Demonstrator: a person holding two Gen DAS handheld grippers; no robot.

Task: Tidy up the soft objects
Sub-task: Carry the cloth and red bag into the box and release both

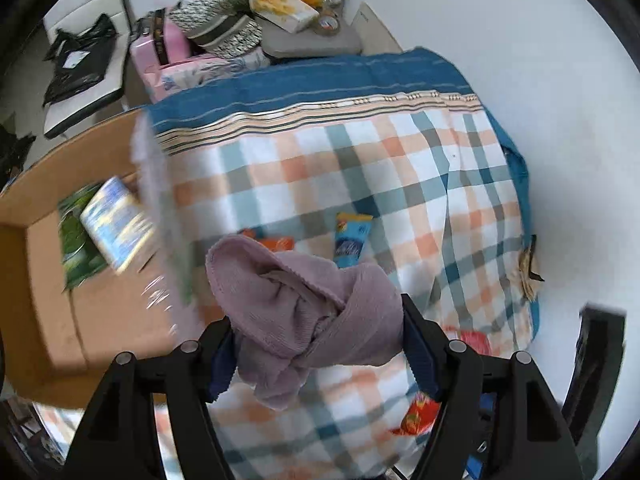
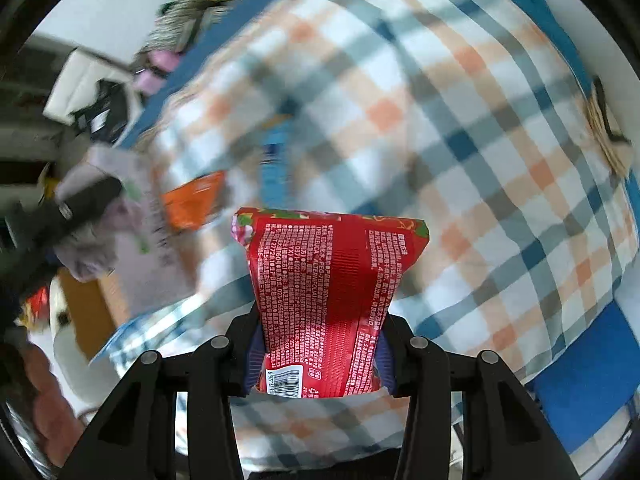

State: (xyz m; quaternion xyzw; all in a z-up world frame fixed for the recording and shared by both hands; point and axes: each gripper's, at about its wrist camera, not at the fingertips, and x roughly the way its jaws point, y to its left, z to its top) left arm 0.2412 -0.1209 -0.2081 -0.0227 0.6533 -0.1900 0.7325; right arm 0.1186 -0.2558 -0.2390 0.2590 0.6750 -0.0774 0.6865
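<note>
My left gripper [image 1: 320, 344] is shut on a bunched mauve knit cloth [image 1: 304, 320] and holds it above the checked blanket [image 1: 400, 184]. My right gripper [image 2: 320, 344] is shut on a red snack packet [image 2: 328, 292], held upright over the same blanket [image 2: 440, 120]. A blue packet [image 1: 352, 240] and an orange packet [image 1: 276, 243] lie on the blanket beyond the cloth. They show blurred in the right wrist view, the blue packet [image 2: 274, 160] beyond the orange packet [image 2: 196, 200]. The left gripper with the cloth [image 2: 86, 240] shows at the left of the right wrist view.
An open cardboard box [image 1: 48, 280] at the left holds a green packet [image 1: 76, 240] and a blue-white packet [image 1: 114, 224]. A red packet [image 1: 418, 418] lies by my left gripper. Bags, a pink case [image 1: 160, 48] and a grey cushion [image 1: 316, 40] are piled beyond the blanket.
</note>
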